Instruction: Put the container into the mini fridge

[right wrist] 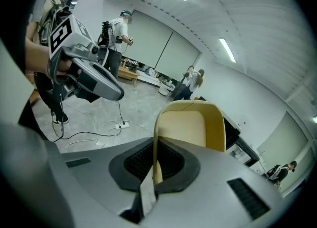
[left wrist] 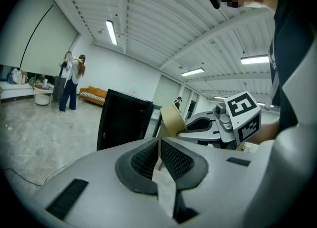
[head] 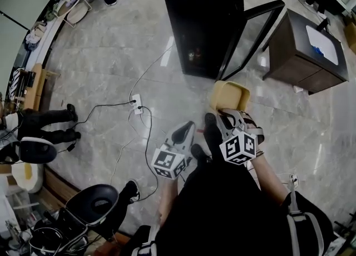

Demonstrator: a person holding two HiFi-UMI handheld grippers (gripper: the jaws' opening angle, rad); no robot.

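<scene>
A pale yellow container (head: 229, 96) hangs above the floor a short way in front of the black mini fridge (head: 203, 21). The fridge's glass door (head: 253, 35) stands open to the right. My right gripper (head: 225, 113) is shut on the container's near wall. In the right gripper view that wall (right wrist: 154, 162) sits pinched between the pads, and the tub (right wrist: 190, 125) opens toward the camera. My left gripper (head: 189, 128) floats just left of it, shut with nothing held, its pads (left wrist: 171, 160) pressed together. From the left gripper view the container (left wrist: 172, 119) and the fridge (left wrist: 124, 120) lie ahead.
A dark wood cabinet (head: 306, 54) stands right of the fridge door. A power strip (head: 137, 103) and cables trail over the marble floor to the left. An office chair (head: 94, 205) is at the lower left, and a seated person's legs (head: 47, 121) at far left.
</scene>
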